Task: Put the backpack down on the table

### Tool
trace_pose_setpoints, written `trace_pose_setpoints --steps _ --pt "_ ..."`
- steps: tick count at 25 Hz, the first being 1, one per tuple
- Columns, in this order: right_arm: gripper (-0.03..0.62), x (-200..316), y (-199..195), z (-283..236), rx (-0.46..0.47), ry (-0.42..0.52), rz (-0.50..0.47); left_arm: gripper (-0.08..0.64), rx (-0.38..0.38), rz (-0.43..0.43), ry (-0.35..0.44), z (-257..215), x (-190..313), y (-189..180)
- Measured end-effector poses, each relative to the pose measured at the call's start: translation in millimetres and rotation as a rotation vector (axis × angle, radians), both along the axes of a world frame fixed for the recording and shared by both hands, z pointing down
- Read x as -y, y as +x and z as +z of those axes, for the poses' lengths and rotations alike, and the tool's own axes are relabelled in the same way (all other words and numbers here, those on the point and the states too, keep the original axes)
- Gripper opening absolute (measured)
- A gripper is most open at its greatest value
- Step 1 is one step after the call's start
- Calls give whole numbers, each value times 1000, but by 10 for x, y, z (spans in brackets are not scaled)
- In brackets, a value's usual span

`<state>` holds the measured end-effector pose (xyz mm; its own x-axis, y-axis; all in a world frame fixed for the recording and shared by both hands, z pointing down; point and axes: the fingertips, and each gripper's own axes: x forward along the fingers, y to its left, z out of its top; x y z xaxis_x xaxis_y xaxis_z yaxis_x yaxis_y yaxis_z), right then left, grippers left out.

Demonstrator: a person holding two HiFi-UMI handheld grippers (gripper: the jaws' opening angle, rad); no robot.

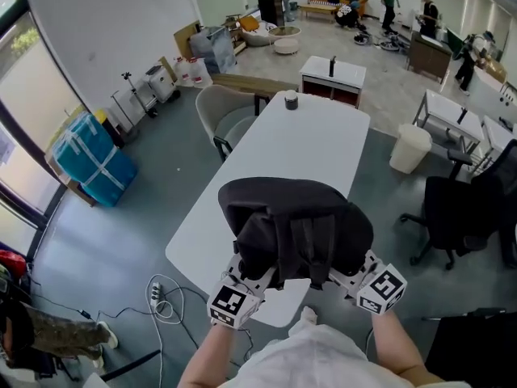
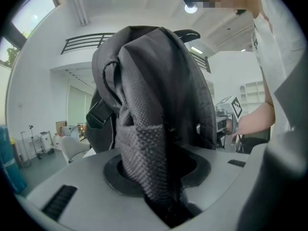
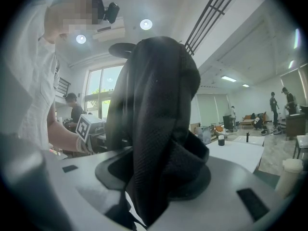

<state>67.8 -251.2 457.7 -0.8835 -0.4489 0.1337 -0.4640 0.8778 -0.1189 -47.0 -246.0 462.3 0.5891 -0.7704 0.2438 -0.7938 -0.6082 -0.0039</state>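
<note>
A dark grey backpack [image 1: 295, 221] hangs over the near end of the long white table [image 1: 311, 136], held up from both sides. My left gripper [image 1: 249, 277] is at its lower left and my right gripper [image 1: 349, 275] at its lower right; the bag hides the fingertips. In the left gripper view the jaws are shut on a woven fold of the backpack [image 2: 144, 143], which rises straight up in front of the camera. The right gripper view shows the same: the jaws pinch a mesh strap of the backpack [image 3: 154, 129]. Whether the bag's bottom touches the tabletop is hidden.
A small dark cylinder [image 1: 291, 100] stands at the table's far end. A beige chair [image 1: 220, 113] sits at the table's left, a black office chair [image 1: 462, 212] and a white bin [image 1: 409, 147] at its right. A power strip [image 1: 157, 296] with cables lies on the floor.
</note>
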Motion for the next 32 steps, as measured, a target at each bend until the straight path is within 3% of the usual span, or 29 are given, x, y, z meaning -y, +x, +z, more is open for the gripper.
trace_pose_setpoints --steps 7,13,21,32 --pt "209 607 -119 200 1 9 -2 154 22 -28 7 192 571 -129" --pt "209 990 -290 390 -35 10 19 153 -9 -37 -12 420 945 -295" --pt "210 1570 -476 653 -55 -23 100 150 5 -15 -41 685 1528 -498" --pt "210 2355 -713 731 -39 -5 189 150 62 27 -3 740 2357 -754"
